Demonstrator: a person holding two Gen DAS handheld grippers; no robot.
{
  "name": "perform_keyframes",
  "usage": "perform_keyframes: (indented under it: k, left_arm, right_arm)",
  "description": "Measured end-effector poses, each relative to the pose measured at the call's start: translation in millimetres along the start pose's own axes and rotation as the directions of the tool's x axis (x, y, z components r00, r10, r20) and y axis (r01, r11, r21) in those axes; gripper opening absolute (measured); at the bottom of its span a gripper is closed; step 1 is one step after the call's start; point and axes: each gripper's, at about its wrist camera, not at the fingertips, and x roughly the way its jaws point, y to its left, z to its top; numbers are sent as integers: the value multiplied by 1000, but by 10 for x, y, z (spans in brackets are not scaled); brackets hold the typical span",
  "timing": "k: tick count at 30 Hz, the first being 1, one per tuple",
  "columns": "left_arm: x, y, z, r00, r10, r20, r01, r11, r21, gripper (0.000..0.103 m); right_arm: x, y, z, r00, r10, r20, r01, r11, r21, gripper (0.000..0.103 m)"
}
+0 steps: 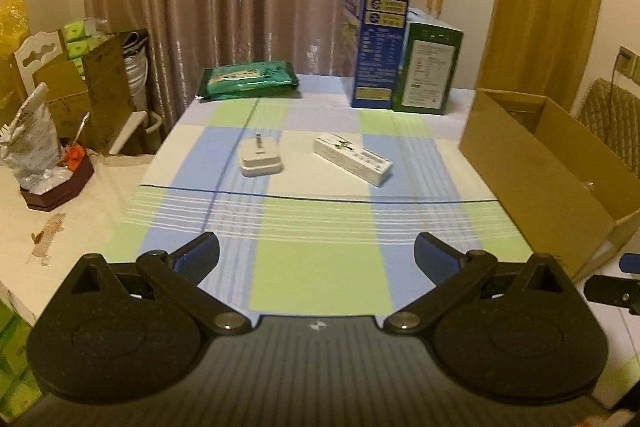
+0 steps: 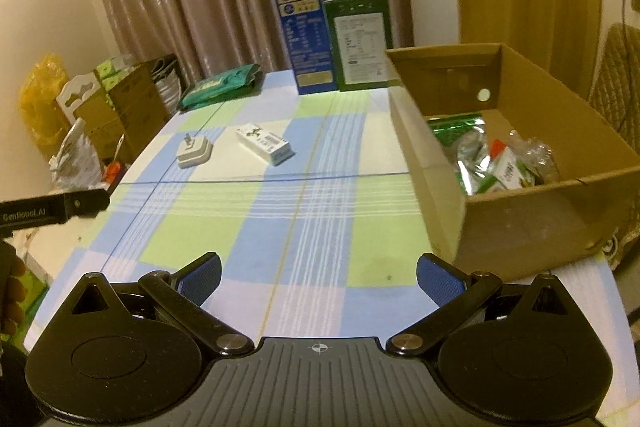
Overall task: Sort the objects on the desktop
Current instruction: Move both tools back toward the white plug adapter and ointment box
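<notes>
Both tools hang low over the near checked cloth, left gripper and right gripper spread wide, holding nothing. Further out, mid-table, the white charger and the long white box lie apart. The cardboard box waits on the right, packets already inside. Risk: the charger's upright prongs could snag a finger, tipping it

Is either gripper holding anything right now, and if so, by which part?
Nothing is held. The left gripper and right gripper are both open and empty above the tablecloth; the white charger and white box lie untouched.
</notes>
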Motion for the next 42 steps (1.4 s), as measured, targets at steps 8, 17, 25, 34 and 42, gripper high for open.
perform_keyframes:
  k: [8,17,25,34,42]
  left_arm:
    - [270,208,101,999,31,-10,-31,999,29,102]
    - [816,344,199,996,76,-36,-75,997,27,102]
    - [1350,470,337,993,120,-13,-121,992,-34,102]
    - [1903,456,430,994,96,-48,-98,995,-32,102]
    - [2268,592,455,993,111,-41,-110,994,15,102]
  right_arm:
    - [300,125,158,1000,22,-5,-23,997,-70,101]
    - [883,317,455,998,61,11,-58,981,-186,101]
    - [1522,396,697,997,81,-2,-79,961,-265,101]
    - [2214,367,829,999,41,10,-36,951,-307,101]
    - [2706,383,924,996,94,4,-87,936,-342,85]
